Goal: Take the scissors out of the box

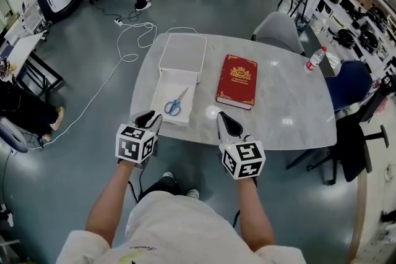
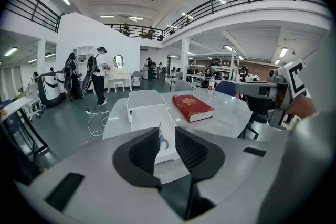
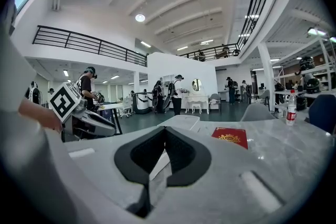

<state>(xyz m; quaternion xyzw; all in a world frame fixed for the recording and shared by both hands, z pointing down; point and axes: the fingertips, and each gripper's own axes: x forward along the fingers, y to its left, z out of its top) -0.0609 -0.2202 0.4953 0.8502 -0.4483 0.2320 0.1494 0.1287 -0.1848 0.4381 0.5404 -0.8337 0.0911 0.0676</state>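
Blue-handled scissors [image 1: 175, 103] lie in the open white box [image 1: 164, 86] on the white table [image 1: 291, 102]. The box's lid [image 1: 183, 54] lies just beyond it. My left gripper [image 1: 148, 119] hovers at the table's near edge just short of the box, empty, its jaws slightly apart. In the left gripper view the scissors [image 2: 163, 142] show through the gap of the left gripper [image 2: 161, 136]. My right gripper [image 1: 224, 122] is shut and empty, near the front edge and to the right of the box. The right gripper [image 3: 165, 131] points toward the lid [image 3: 181, 122].
A red book [image 1: 237, 80] lies right of the box. A water bottle [image 1: 315, 59] stands at the table's far right edge. Chairs [image 1: 278, 28] stand behind and to the right. A white cable [image 1: 133, 40] trails over the floor at the left. People stand far back.
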